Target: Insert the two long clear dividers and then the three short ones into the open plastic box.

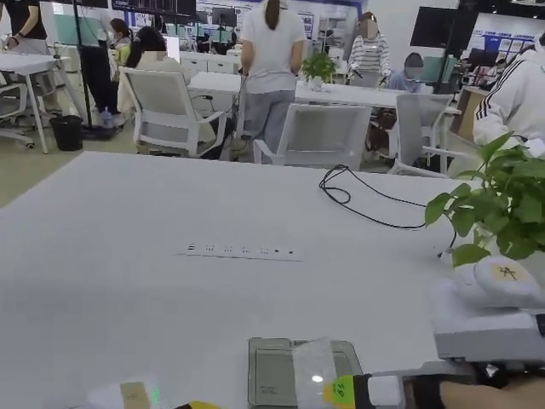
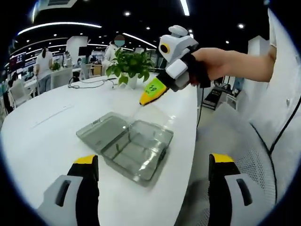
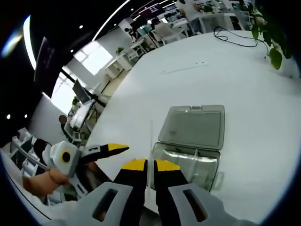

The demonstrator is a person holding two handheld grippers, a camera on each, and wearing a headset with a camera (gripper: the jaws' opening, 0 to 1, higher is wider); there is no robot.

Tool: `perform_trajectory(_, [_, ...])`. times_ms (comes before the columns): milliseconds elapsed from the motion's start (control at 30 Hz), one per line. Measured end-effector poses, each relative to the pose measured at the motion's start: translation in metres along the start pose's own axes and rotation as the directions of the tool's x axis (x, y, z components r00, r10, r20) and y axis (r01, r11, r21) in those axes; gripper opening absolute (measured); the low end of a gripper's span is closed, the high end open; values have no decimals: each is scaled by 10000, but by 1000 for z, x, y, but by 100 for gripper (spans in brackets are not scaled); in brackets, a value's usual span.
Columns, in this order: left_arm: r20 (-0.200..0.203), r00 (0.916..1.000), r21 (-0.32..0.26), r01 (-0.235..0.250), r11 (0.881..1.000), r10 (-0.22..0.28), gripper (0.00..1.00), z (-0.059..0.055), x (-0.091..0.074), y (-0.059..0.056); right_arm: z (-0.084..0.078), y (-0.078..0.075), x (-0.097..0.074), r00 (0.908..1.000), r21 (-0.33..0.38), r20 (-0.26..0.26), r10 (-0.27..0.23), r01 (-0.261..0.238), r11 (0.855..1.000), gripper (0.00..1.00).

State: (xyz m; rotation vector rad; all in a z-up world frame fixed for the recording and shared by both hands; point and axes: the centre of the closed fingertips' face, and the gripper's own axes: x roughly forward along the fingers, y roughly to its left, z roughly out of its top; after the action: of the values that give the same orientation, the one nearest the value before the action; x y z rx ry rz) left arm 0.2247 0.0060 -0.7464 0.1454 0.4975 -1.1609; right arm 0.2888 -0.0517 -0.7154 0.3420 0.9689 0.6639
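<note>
The open clear plastic box (image 2: 127, 146) lies near the table's front edge, its lid (image 3: 193, 125) folded flat beyond the base (image 3: 188, 165). My right gripper (image 3: 150, 165) is shut on a thin clear divider (image 3: 151, 139), seen edge-on and held a little above the box's near side. In the head view that divider (image 1: 315, 366) hangs over the box (image 1: 272, 375), below the right gripper (image 1: 341, 392). My left gripper (image 2: 153, 165) stands wide open with nothing between its jaws, on the other side of the box. I cannot tell what is inside the base.
A potted plant (image 1: 494, 200) stands at the table's right, with a black cable (image 1: 358, 200) running behind it. A flush socket strip (image 1: 240, 250) sits mid-table. White chairs (image 1: 170, 111) and people stand beyond the far edge.
</note>
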Motion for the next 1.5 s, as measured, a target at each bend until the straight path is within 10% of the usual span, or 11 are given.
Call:
perform_trajectory(633, [-381, 9933, 522, 1112, 9924, -1093, 100, -32, -4, -12, -32, -22, 26, 9621, 1241, -2195, -1617, 1920, 9735, 7])
perform_trajectory(1500, [29, 9909, 304, 1343, 9905, -1344, 100, -33, -4, -9, -49, -37, 46, 9418, 1859, -2639, -2083, 2615, 9471, 7])
